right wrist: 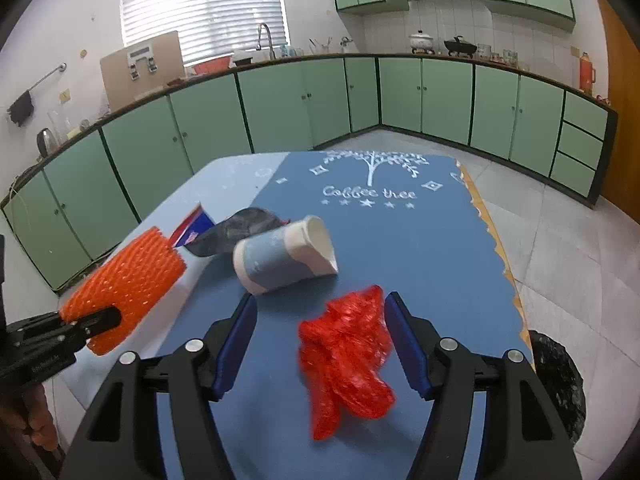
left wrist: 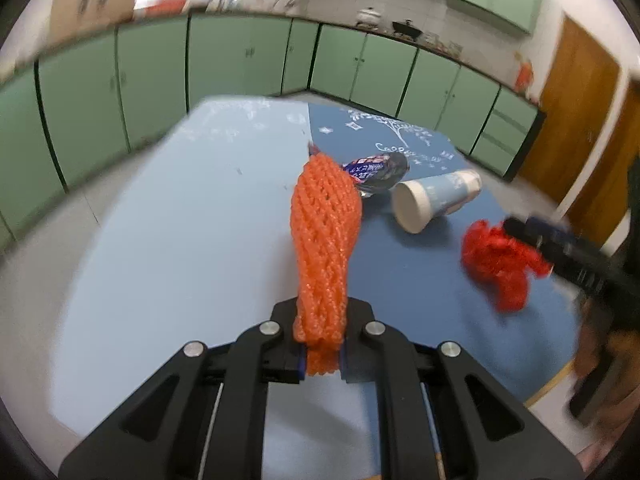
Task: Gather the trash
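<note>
My left gripper (left wrist: 320, 320) is shut on the lower end of an orange foam net sleeve (left wrist: 324, 220), which sticks up ahead of it above the table. The right wrist view shows the same sleeve (right wrist: 128, 280) and left gripper (right wrist: 100, 322) at the left. My right gripper (right wrist: 320, 300) stands open. A crumpled red mesh wrap (right wrist: 344, 360) sits blurred between its blue pads, close to the right one, and neither pad presses on it. A tipped paper cup (right wrist: 280, 256) and a dark snack wrapper (right wrist: 236, 230) lie farther back.
The blue mat (right wrist: 400, 240) printed with a white tree covers the right part of the table. A black bag (right wrist: 556, 380) hangs beyond the table's right edge. Green cabinets (right wrist: 280, 108) ring the room. A hand (right wrist: 38, 420) holds the left gripper.
</note>
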The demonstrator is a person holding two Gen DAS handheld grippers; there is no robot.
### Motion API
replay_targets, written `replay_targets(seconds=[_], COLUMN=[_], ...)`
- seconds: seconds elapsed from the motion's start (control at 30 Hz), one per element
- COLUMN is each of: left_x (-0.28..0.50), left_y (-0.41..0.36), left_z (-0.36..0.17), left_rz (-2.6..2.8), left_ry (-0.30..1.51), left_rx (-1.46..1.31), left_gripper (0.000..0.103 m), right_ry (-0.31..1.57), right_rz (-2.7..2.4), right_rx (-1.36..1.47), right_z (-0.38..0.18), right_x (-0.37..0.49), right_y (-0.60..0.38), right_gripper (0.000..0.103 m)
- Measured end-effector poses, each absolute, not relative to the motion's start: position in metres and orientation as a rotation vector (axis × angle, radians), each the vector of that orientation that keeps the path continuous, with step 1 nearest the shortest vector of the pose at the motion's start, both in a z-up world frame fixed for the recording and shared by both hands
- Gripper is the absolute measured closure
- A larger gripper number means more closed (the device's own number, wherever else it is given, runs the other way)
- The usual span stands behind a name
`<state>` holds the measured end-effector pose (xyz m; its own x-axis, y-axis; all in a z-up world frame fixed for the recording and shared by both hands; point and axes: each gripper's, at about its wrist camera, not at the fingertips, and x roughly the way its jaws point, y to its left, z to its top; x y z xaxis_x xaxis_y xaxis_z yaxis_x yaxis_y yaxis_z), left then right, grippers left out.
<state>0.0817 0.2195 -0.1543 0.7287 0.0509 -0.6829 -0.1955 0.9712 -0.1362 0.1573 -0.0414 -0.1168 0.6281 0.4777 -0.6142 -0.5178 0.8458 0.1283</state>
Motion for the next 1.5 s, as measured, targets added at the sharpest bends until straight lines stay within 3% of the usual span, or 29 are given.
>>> replay_targets(seconds=[0.47, 0.53, 0.6, 0.93, 1.17, 1.3, 1.5], left_x=[0.071, 0.069, 0.062, 0.081, 0.141, 0.173, 0.192], left_y=[0.242, 0.251, 0.258, 0.237, 0.230, 0.232, 0.231], left_z=[-0.166, -0.171, -0.169, -0.127, -0.125, -0.140, -0.160], left_rz=[0.145, 0.146, 0.170, 0.110, 0.093, 0.102, 0.106], left_ry=[0.798, 0.833, 0.819, 0.710, 0.715, 0.760, 0.799], left_rx=[-0.280, -0.325, -0.343, -0.297, -0.290, -0.307, -0.325], left_gripper=[0.092, 0.086, 0.064, 0.049, 0.051, 0.070, 0.070], right_ry=[0.668, 0.668, 0.670, 0.664, 0.669, 0.674, 0.694], right_rz=[0.673, 0.678, 0.677, 0.629, 0.590, 0.575, 0.565], right_rx=[-0.074, -0.080, -0.080, -0.051, -0.027, -0.021, -0.026], right_z=[-0.107, -0.109, -0.109, -0.107, -0.109, -0.112, -0.119], right_x=[0.147, 0.145, 0.144, 0.151, 0.163, 0.171, 0.183], right_y=[-0.003, -0.001, -0.002, -0.018, -0.032, -0.038, -0.041], right_gripper=[0.041, 0.041, 0.041, 0.041, 0.041, 0.041, 0.041])
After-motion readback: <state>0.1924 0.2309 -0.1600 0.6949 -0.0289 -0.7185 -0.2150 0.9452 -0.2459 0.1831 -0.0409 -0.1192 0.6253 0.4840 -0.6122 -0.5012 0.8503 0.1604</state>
